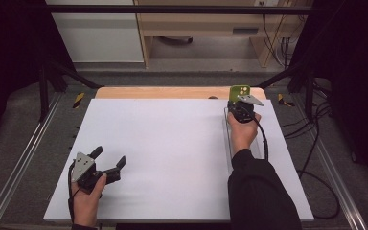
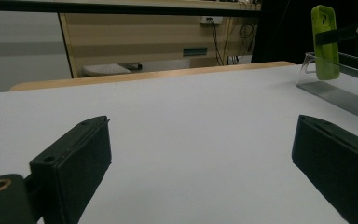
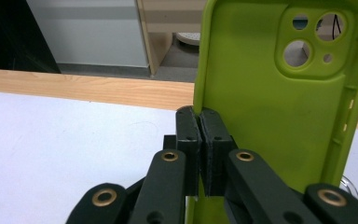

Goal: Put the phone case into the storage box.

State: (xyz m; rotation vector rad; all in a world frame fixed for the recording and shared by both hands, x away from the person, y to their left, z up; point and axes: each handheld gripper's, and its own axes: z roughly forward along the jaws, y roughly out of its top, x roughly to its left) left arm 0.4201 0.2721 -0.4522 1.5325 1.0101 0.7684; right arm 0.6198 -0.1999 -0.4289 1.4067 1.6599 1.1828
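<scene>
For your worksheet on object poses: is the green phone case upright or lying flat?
Upright: the green phone case stands on end, camera holes at top, its edge pinched by the right gripper.

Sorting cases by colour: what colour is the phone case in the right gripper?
Lime green phone case, clearest in the right gripper view.

Lime-green phone case, camera cut-outs at top, upright, seemingly over the clear tray

L tool jaws wide apart, nothing btwn, low over white worktop. Far right: green phone case upright, pinched by other tool's black jaw, its lower end at clear tray. Wood edge, cabinet behind.
</scene>
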